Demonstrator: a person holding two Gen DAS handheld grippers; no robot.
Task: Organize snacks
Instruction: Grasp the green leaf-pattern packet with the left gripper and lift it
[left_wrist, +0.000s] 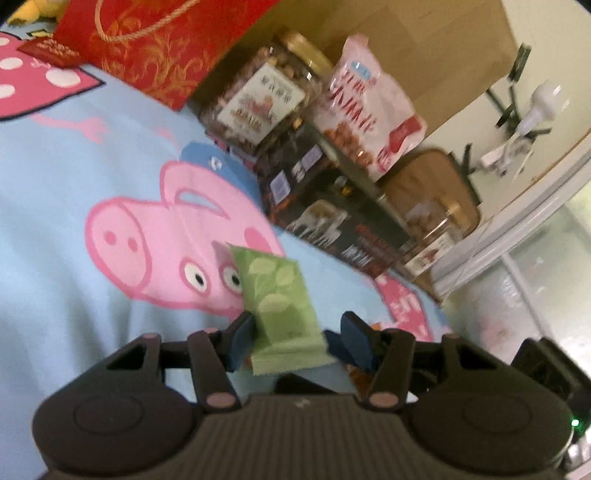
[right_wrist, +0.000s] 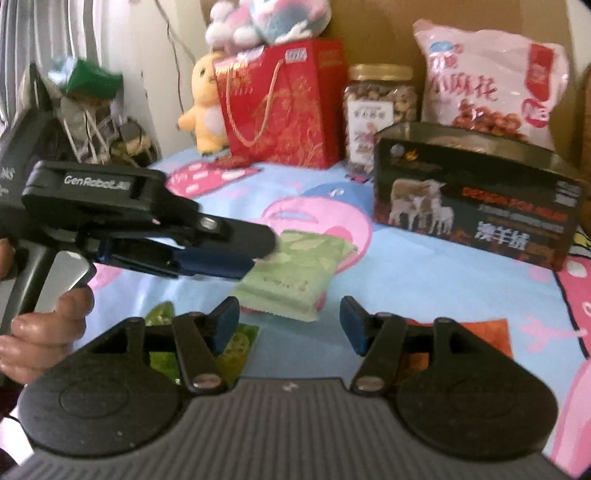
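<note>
Cartoon-pig bedding (right_wrist: 424, 280) carried a black box (right_wrist: 476, 206), seemingly the snacks' destination. Left claw (left_wrist: 295, 332) pinched a green packet (right_wrist: 291, 277) above the bed, short of the box. Right claw (right_wrist: 290, 321) hung spread, empty. Other packets lay loose nearby, unsorted.

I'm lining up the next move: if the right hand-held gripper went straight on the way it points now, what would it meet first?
Most likely the green snack packet, which lies just ahead of the open right hand-held gripper and is gripped by the left hand-held gripper. Depth is unclear; beyond it stands the dark open box.
</note>
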